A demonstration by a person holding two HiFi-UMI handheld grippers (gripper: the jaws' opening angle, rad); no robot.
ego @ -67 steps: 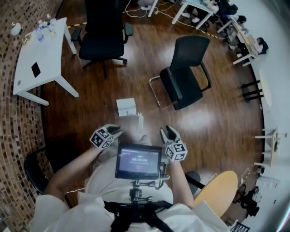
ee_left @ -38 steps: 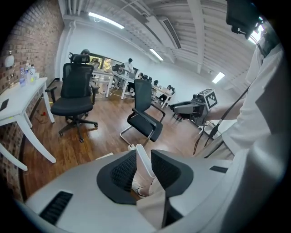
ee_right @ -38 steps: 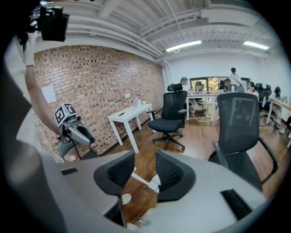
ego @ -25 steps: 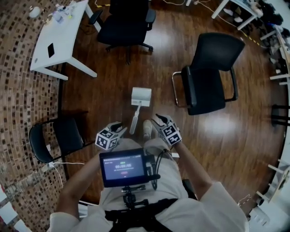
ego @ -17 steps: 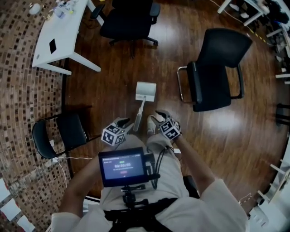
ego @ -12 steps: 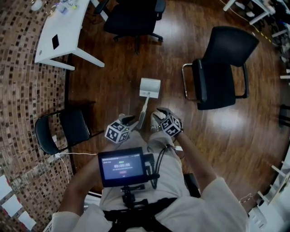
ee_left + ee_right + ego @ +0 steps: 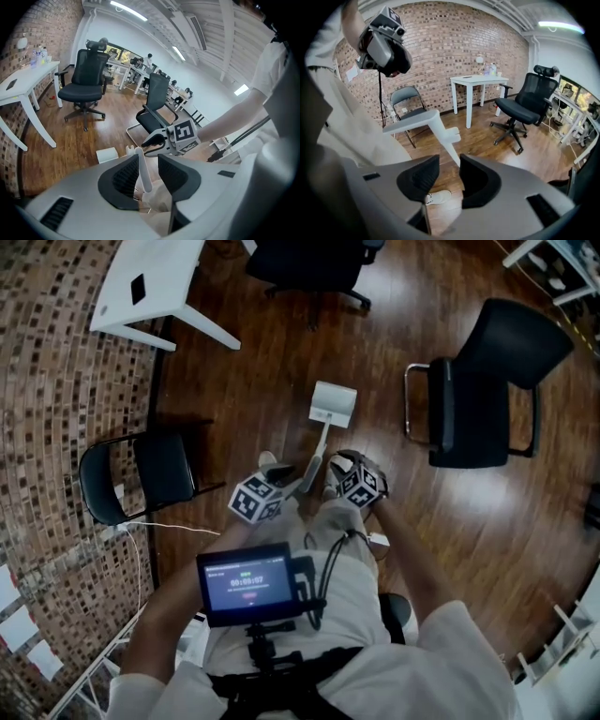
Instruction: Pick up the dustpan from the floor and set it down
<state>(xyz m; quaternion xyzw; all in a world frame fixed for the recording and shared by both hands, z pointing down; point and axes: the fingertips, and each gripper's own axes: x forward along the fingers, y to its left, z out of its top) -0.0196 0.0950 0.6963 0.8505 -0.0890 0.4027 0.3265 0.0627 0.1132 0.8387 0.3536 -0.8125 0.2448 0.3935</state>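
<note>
A white long-handled dustpan (image 7: pixel 333 403) stands on the wood floor, its handle (image 7: pixel 313 463) rising toward me. In the left gripper view the handle (image 7: pixel 142 169) runs up between the jaws of my left gripper (image 7: pixel 147 171), close to the left pad, with a gap on the right. The pan (image 7: pixel 107 154) shows beyond. My right gripper (image 7: pixel 449 177) also has the handle (image 7: pixel 449 147) entering its jaws, which have just been closing; floor still shows beside it. In the head view both grippers, left (image 7: pixel 281 486) and right (image 7: pixel 336 474), flank the handle's top.
A black cantilever chair (image 7: pixel 487 381) stands to the right of the dustpan. A black folding chair (image 7: pixel 150 474) sits by the brick wall on the left. A white table (image 7: pixel 159 282) and an office chair (image 7: pixel 309 263) are farther off. My shoe (image 7: pixel 436 197) is on the floor under the right gripper.
Both grippers have closed in on the handle's top from either side. The right one has sunk and rolled. The dustpan stays at the same spot on the floor.
</note>
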